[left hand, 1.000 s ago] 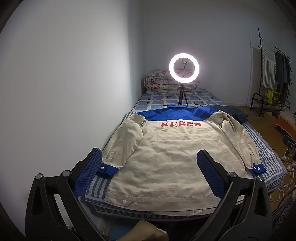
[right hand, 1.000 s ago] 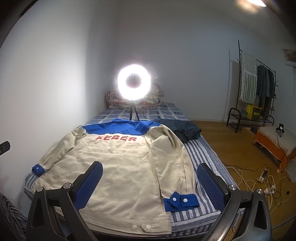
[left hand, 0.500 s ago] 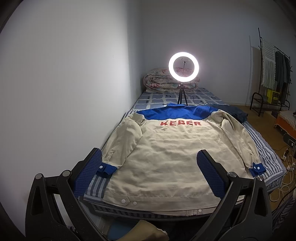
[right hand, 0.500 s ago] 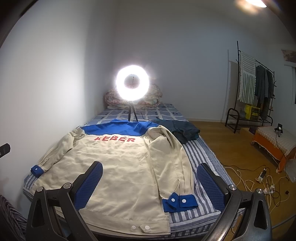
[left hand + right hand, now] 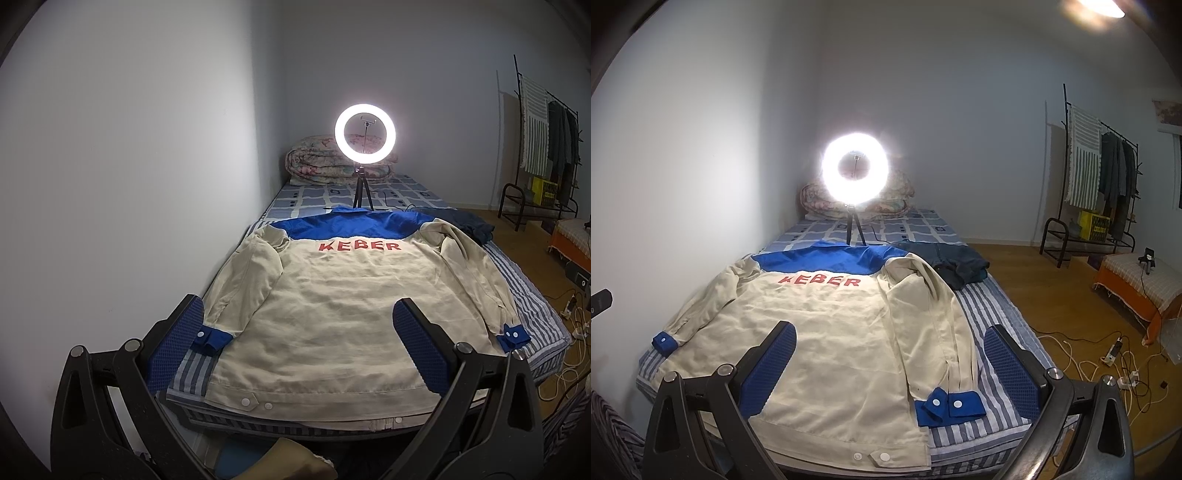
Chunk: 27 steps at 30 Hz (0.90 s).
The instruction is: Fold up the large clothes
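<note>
A beige jacket [image 5: 343,306] [image 5: 827,332] with a blue yoke, blue cuffs and red lettering lies back-up and spread flat on the striped bed [image 5: 524,291] [image 5: 993,314]. Its hem faces me, and both sleeves run down along its sides. My left gripper [image 5: 297,345] hovers open over the hem's left half; the left blue cuff [image 5: 210,338] sits just beside its left finger. In the right wrist view my right gripper [image 5: 888,363] stands open above the jacket's right side, with the right blue cuff [image 5: 947,406] below between its fingers. Neither gripper touches the cloth.
A lit ring light [image 5: 365,133] on a small tripod stands on the bed behind the collar, a rolled quilt [image 5: 325,162] beyond it. Dark folded clothes [image 5: 956,264] lie at the jacket's far right. A wall borders the bed's left; cables [image 5: 1108,362], a clothes rack [image 5: 1097,206] stand on the right floor.
Both views have shifted slightly; the jacket sits a little lower and nearer in the frames. The jacket itself has not moved and both grippers stay open.
</note>
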Available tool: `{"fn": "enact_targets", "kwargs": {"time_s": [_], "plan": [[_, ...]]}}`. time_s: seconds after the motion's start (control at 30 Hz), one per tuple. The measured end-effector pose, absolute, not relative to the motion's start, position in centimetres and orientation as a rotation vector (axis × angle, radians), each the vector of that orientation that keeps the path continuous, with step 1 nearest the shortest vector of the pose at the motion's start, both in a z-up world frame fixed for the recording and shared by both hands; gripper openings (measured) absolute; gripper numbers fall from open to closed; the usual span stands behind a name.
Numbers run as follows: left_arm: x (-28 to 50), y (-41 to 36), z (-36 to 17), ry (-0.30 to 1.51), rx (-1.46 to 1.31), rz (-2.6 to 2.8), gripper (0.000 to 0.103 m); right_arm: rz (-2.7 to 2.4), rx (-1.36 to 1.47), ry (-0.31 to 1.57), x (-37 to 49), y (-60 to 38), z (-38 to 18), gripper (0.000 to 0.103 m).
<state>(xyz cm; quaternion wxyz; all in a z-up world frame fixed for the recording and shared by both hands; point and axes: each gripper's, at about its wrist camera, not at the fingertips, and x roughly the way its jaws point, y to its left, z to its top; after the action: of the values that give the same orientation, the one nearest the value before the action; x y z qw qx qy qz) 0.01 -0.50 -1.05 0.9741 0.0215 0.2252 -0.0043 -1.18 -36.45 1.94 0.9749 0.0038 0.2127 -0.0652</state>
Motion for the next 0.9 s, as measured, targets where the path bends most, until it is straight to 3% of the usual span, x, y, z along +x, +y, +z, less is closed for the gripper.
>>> {"fn": "enact_targets", "kwargs": {"time_s": [0.53, 0.9], "plan": [[1.0, 0.3, -1.5, 0.456, 0.058, 0.016, 0.103, -0.117, -0.013, 0.42, 0.1, -35.5, 2.4, 0.103], [2.7, 3.8, -3.1, 0.486, 0.049, 0.058, 0.103, 0.062, -0.022, 0.388, 5.6, -32.2, 2.6, 0.102]]}}
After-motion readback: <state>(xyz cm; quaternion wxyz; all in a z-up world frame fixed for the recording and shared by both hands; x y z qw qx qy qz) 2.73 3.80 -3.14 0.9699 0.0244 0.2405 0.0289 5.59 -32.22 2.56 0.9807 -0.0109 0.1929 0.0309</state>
